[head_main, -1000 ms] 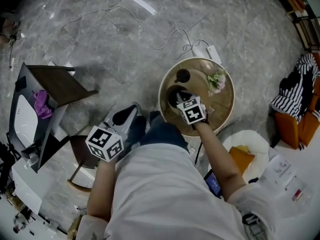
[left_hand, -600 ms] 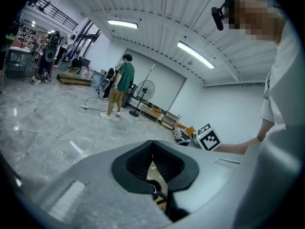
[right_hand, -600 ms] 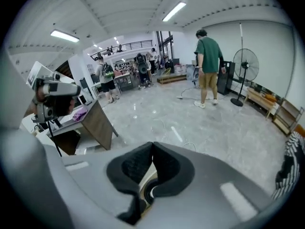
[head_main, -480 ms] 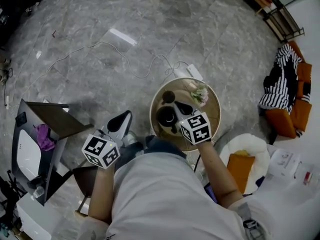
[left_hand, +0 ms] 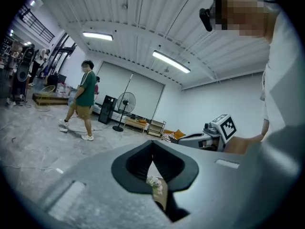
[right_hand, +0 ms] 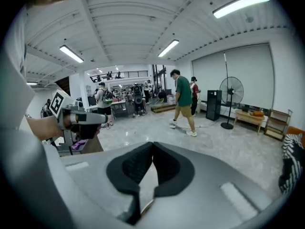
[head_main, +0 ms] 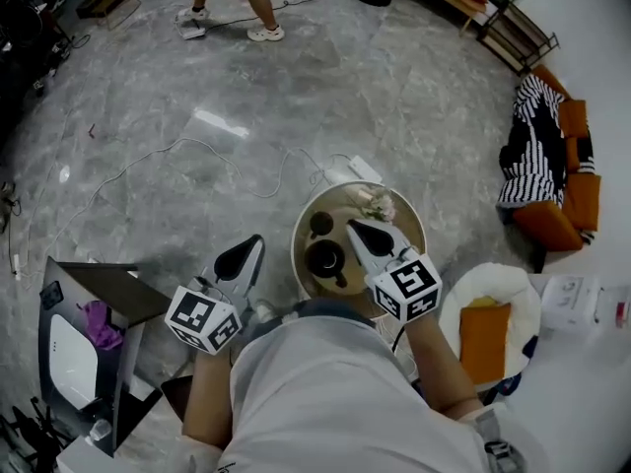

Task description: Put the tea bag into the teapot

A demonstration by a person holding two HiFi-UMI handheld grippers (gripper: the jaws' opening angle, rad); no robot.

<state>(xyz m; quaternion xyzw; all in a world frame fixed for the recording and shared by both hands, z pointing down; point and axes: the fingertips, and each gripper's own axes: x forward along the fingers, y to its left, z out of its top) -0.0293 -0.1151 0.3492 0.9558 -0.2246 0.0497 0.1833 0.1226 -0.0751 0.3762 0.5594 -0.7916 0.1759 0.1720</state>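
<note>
On round wooden table (head_main: 340, 203), dark squat teapot (head_main: 325, 260)

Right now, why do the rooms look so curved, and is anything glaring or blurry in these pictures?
Head view: the wide lens bows the marble floor, which carries a white glare patch. Left gripper view: the ceiling strip light burns bright, the picture's corners darken, and the nearby left hand-held gripper looks soft. Right gripper view: straight lines bend, and a ceiling light is blown out.
</note>
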